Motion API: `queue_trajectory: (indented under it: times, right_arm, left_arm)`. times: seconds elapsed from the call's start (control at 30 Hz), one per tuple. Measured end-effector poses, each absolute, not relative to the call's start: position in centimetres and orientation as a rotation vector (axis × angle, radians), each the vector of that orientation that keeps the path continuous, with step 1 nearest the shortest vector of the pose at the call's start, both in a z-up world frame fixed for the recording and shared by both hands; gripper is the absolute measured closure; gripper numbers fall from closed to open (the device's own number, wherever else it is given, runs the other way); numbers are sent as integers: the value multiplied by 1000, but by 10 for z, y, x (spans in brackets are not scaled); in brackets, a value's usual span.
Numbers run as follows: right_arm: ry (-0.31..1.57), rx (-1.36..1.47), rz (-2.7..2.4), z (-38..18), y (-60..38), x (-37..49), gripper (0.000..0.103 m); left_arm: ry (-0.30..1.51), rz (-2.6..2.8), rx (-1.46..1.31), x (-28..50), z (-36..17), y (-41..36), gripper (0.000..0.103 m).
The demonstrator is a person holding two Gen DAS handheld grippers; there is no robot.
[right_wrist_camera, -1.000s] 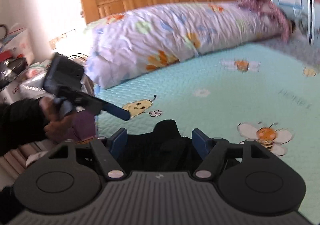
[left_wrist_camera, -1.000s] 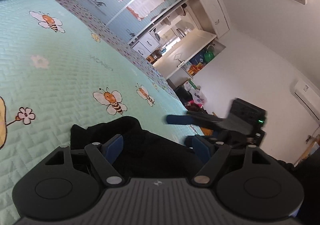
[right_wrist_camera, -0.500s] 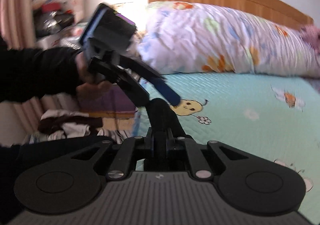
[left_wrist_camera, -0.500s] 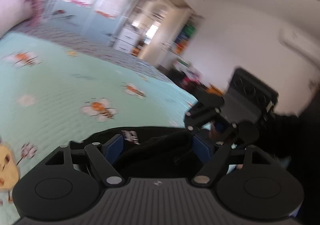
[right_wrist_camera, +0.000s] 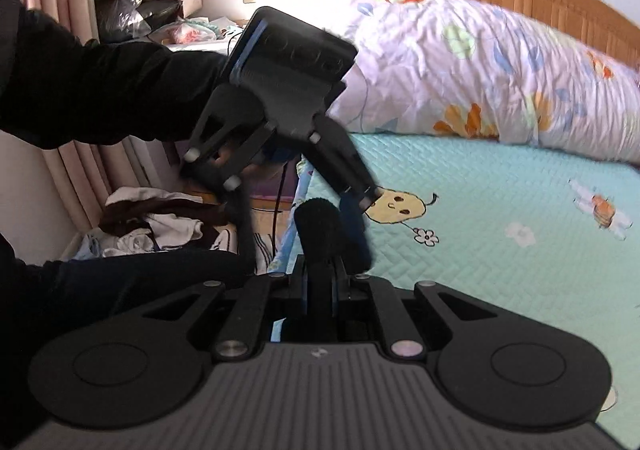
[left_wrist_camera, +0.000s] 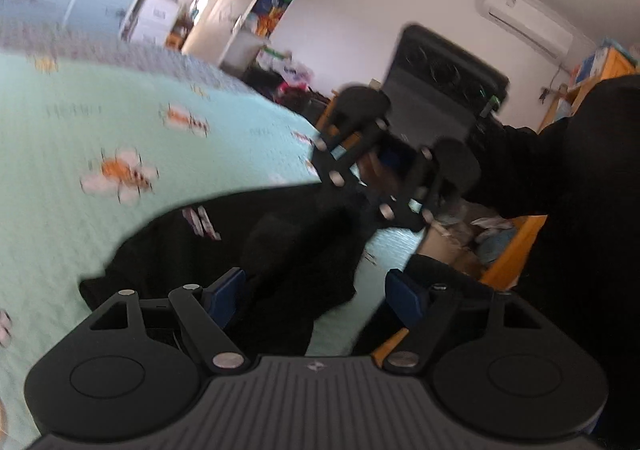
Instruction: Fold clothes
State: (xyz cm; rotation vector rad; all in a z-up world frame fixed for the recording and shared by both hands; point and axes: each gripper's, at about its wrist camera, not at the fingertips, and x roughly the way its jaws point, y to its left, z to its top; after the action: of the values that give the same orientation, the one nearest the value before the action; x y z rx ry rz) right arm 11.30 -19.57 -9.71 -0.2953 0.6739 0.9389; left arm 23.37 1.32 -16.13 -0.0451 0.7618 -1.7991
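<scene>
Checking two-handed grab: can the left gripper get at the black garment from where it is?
Probably yes. The left gripper is open with the black garment already bunched between its fingers; nothing blocks it. The right gripper already pinches it.

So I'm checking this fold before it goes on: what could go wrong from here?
Only the right gripper is clamped on the black garment, and on a narrow bunched bit, so it may slip out or lift unevenly. The left gripper is open with cloth between its fingers, so closing now could catch a stray layer. Both grippers work close together near the bed edge; they might bump, or cloth could slide off.
</scene>
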Motion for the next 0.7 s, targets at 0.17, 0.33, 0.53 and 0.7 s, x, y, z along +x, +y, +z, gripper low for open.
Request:
queue_trajectory:
  times: [0.17, 0.33, 0.53, 0.7]
  right_arm:
    - [750, -209, 973, -112, -207, 162, 90]
    - [841, -130, 782, -155, -214, 227, 67]
    - [728, 99, 490, -143, -268, 196, 60]
    - [656, 181, 232, -126, -331, 92, 44]
  left_arm:
    - [825, -1782, -116, 244, -185, 18, 24]
    - [970, -1541, -182, 272, -215, 11, 24]
    - [992, -1489, -223, 267, -229, 16, 24]
    - [988, -1462, -216, 262, -229, 18, 24]
